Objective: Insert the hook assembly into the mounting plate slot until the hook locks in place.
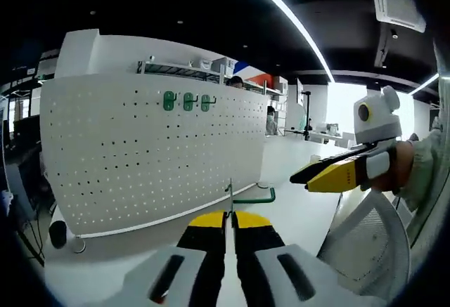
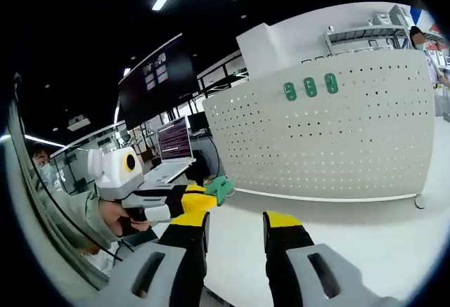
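A white pegboard mounting plate (image 1: pixel 140 159) stands upright on the white table, with three green hooks (image 1: pixel 188 101) set in a row near its top. My left gripper (image 1: pixel 230 216) is shut on a green hook assembly (image 1: pixel 256 199) with a thin metal piece, held low in front of the plate's right end. From the right, my right gripper (image 1: pixel 302 177) comes in, held by a hand. In the right gripper view, the right gripper (image 2: pixel 235 224) is open and holds nothing. There the left gripper (image 2: pixel 205 200) holds the green hook (image 2: pixel 221 187), left of the plate (image 2: pixel 337 138) and its mounted hooks (image 2: pixel 310 87).
The plate rests on round feet (image 1: pixel 77 245) on the white table (image 2: pixel 365 230). A laptop (image 2: pixel 172 145) and a dark wall screen (image 2: pixel 158 82) lie to the left. A white mesh chair back (image 1: pixel 365 244) is near my right hand. Shelves (image 1: pixel 190 68) rise behind the plate.
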`<action>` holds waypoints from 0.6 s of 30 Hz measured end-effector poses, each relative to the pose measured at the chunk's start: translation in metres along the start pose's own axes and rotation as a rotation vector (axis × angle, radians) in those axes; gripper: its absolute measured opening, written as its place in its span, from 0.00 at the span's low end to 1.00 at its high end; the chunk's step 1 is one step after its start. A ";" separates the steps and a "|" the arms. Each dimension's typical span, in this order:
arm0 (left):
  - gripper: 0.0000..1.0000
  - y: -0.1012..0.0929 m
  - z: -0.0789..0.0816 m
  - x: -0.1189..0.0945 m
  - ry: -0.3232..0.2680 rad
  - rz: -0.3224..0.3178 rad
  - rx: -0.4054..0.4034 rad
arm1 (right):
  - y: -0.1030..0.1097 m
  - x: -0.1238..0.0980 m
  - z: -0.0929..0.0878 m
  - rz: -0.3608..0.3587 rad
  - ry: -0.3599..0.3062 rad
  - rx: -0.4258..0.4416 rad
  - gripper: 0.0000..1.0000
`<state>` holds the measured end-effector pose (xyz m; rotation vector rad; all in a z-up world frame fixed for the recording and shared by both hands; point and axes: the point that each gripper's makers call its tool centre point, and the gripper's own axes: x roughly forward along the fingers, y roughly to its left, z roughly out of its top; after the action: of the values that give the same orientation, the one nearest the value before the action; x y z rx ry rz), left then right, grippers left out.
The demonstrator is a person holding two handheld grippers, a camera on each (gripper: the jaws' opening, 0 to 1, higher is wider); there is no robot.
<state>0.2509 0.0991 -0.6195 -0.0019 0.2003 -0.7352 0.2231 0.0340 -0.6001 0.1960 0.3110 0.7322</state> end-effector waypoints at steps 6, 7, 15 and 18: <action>0.04 -0.007 0.005 -0.003 -0.021 -0.018 -0.010 | 0.008 0.009 0.004 0.026 -0.002 0.019 0.25; 0.04 -0.008 0.006 -0.004 -0.025 -0.019 -0.012 | 0.009 0.010 0.004 0.029 0.000 0.020 0.24; 0.04 -0.014 0.014 -0.008 -0.066 -0.035 -0.046 | 0.022 0.018 0.007 0.064 0.001 0.035 0.19; 0.04 -0.016 0.014 -0.008 -0.071 -0.040 -0.053 | 0.025 0.020 0.010 0.071 -0.007 0.043 0.18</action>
<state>0.2368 0.0920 -0.6032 -0.0831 0.1520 -0.7680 0.2251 0.0651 -0.5882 0.2517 0.3149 0.7953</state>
